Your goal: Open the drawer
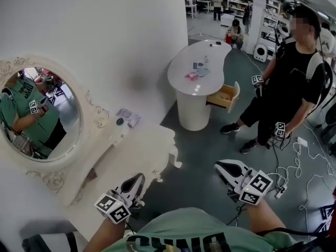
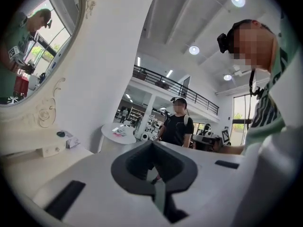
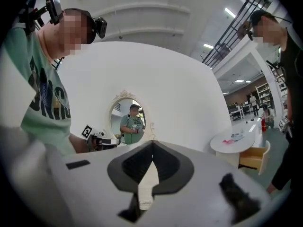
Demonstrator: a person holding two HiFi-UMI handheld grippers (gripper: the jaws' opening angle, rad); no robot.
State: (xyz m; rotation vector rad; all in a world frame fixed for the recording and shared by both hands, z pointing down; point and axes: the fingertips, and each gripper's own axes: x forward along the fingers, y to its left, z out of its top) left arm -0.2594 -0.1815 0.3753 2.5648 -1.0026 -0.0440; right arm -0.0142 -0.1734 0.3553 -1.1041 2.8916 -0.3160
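Pointing forward at about waist height, the left gripper (image 1: 137, 181) has its two jaws pressed together at the tips with nothing between them, and its own view shows only open room past the dark pads. The right gripper (image 1: 224, 168) is in the same state: its jaws meet at the tips and hold nothing. The two grippers are well apart from each other and touch no furniture. Close on the left gripper's left side stands a white dressing table (image 1: 149, 140) with carved edges, and an oval mirror (image 1: 42, 114) in an ornate frame hangs above it. A small dark object (image 1: 119, 122) and a crumpled packet (image 1: 129, 117) lie on its top, ahead of that gripper. Far ahead, between the lines of the two grippers, stands a round white table (image 1: 197, 56). A wooden drawer (image 1: 224, 96) sticks out from this table's right side, already pulled open and well out of reach of either gripper. Beyond the right gripper and a little to its right, a person in black clothes (image 1: 291, 72) stands just beside that drawer. Loose white cables (image 1: 294, 167) lie on the grey floor (image 1: 199, 146) to the right gripper's right.
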